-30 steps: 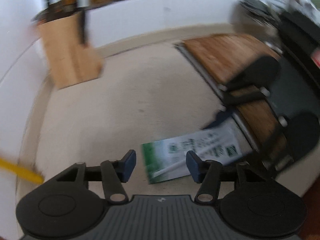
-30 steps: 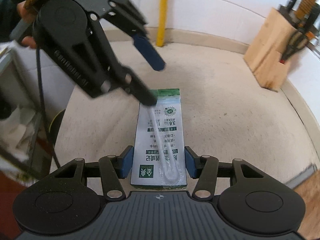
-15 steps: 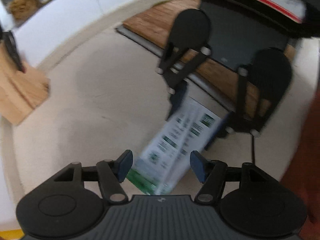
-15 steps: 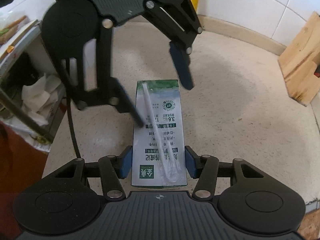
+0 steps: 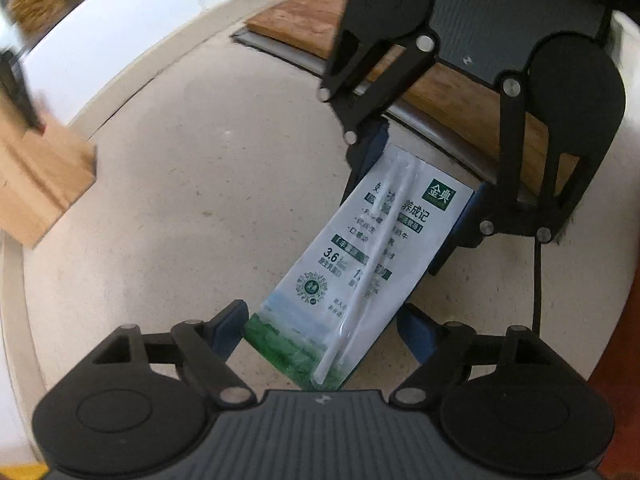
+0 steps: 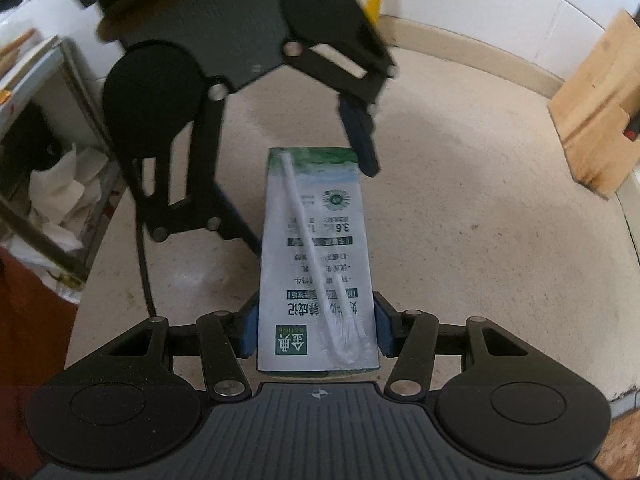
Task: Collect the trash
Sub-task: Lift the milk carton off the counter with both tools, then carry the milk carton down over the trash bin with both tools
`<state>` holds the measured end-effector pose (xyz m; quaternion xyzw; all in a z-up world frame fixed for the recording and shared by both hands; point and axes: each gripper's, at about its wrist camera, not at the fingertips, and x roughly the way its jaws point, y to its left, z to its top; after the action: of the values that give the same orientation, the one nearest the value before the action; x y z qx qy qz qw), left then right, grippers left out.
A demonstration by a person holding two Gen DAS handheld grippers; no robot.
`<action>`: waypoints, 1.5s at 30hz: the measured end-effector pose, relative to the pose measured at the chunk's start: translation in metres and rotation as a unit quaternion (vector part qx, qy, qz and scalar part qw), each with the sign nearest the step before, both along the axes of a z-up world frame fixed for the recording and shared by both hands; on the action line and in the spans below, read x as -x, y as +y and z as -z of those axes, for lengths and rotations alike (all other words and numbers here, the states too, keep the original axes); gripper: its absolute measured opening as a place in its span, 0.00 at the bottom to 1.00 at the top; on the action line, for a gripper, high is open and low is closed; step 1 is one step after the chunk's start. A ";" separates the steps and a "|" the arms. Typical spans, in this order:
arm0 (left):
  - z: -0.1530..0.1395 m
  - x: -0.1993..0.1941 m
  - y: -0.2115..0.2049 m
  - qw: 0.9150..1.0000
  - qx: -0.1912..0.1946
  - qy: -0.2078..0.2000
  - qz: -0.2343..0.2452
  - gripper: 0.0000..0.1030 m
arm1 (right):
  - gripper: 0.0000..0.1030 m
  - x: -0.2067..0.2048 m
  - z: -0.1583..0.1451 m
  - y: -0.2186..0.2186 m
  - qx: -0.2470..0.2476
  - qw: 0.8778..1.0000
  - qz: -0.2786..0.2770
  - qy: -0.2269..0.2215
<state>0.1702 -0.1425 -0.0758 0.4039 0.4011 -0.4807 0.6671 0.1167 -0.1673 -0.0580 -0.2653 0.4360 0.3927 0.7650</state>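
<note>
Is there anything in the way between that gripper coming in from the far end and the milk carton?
Nothing visible. The left gripper straddles the milk carton's green end, its jaws opening, gaps showing beside both pads. The right gripper is shut on the other end.

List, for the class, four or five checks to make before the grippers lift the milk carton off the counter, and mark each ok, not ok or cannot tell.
1. Right gripper has its pads against both sides of the milk carton: ok.
2. Left gripper straddles the carton's green end, with the carton between its jaws: ok.
3. Left gripper is gripping: not ok; its jaws are opening and gaps show beside the carton.
4. Wrapped straw is attached to the carton's top face: ok.
5. Carton lies flat on the counter, clear of the knife block: ok.
6. Carton is empty: cannot tell.
</note>
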 end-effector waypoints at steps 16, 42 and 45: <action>-0.024 0.032 0.044 0.995 0.034 -0.029 -0.090 0.70 | 0.63 0.020 -0.025 0.031 0.022 0.999 -0.016 -0.044; -0.029 0.144 0.210 0.948 0.001 -0.048 -0.314 0.69 | 0.63 0.064 -0.013 0.204 0.013 0.971 -0.230 -0.062; -0.025 0.155 0.230 0.941 -0.003 -0.043 -0.335 0.69 | 0.63 0.066 -0.006 0.225 0.015 0.966 -0.251 -0.058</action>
<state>0.0151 0.0874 -0.0510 0.2685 0.4854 -0.2102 0.8051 0.0502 0.0574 -0.0521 -0.3997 0.3164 0.5498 0.6617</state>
